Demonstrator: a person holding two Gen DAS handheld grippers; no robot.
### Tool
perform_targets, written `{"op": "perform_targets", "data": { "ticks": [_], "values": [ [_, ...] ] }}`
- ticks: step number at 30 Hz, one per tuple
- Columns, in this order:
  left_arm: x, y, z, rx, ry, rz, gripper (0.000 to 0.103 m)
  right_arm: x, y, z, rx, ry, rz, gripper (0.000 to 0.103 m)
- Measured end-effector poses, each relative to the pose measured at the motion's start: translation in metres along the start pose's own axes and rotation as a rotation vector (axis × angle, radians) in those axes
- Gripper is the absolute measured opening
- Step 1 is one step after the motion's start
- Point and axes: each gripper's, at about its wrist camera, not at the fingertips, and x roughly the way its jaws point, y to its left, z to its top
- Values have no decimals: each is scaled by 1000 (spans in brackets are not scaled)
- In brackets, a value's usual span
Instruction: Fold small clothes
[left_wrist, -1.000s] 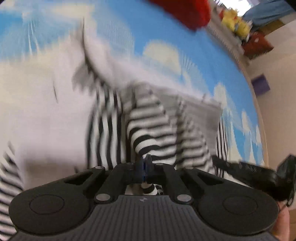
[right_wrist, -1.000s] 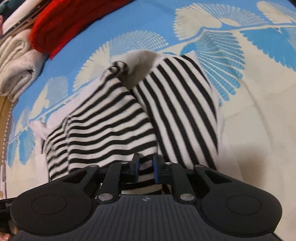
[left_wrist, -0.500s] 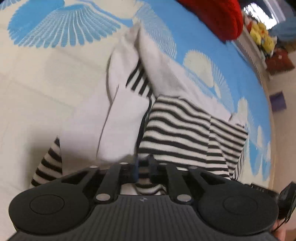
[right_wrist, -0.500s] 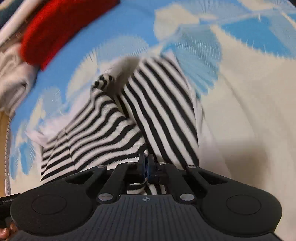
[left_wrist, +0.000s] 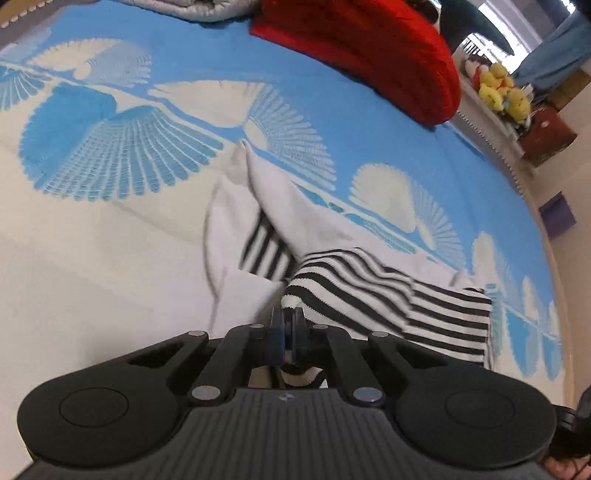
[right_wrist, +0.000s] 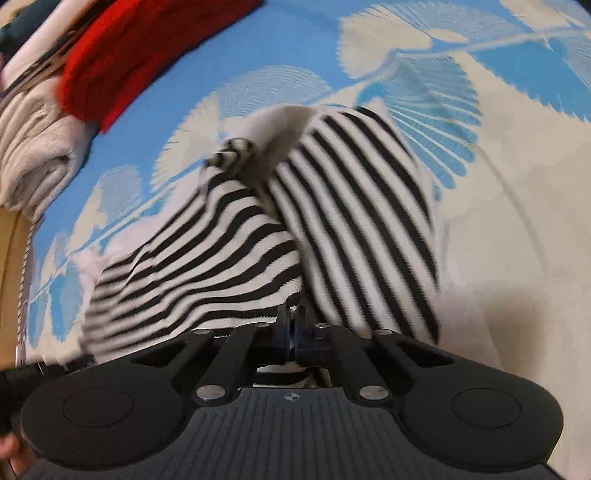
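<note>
Both tongs, the left and the right, were pinched tight on the striped top lying on the bed, and an uneven pull could have slipped it loose.

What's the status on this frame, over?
Left tool shut on striped garment. Right tool shut on same garment's edge. Garment partly folded on blue-and-cream bedspread. Red knit well clear.

The striped garment is motion-blurred at its left part, and its near hem lies hidden beneath the right hand-held gripper. At the bed's far edge, the red knit and folded white cloth smear, cut off.
</note>
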Motion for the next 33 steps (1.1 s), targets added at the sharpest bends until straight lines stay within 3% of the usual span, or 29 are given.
{"op": "perform_targets", "data": {
  "ticks": [3, 4, 6, 10, 12, 14, 17, 22, 23, 24, 28, 31, 33],
  "values": [
    [24, 11, -10, -40, 160, 30, 6, 6, -2, -5, 12, 66, -50, 1],
    [27, 12, -12, -40, 181, 44, 7, 11, -5, -7, 26, 94, -68, 1],
    [14, 3, -11, 4, 100, 41, 7, 11, -6, -7, 30, 93, -101, 3],
    [-12, -19, -7, 105, -44, -29, 17, -12, 5, 5, -14, -64, -71, 8],
    [-8, -24, -8, 117, -18, -68, 17, -23, 10, 13, -42, -163, -33, 19],
    [-2, -21, -12, 101, 15, -69, 17, -23, 15, 21, -65, -213, 1, 40],
    [0, -20, -15, 99, 38, -78, 17, -10, 17, 31, -25, -203, 52, 48],
    [6, -24, -13, 148, 54, -86, 17, 24, 15, 47, 87, -161, 111, 44],
    [6, -24, -14, 153, 60, -90, 17, 27, 14, 48, 85, -160, 113, 19],
    [7, -23, -14, 158, 68, -97, 17, 28, 14, 50, 83, -166, 126, 1],
    [20, -21, -18, 165, 156, -133, 17, 18, 8, 48, 76, -261, 107, 1],
    [31, -17, -20, 177, 204, -63, 17, 37, -3, 45, 70, -167, -46, 2],
    [33, -12, -18, 169, 209, -32, 17, 42, -13, 42, 102, -130, -94, 1]
  ]
}}
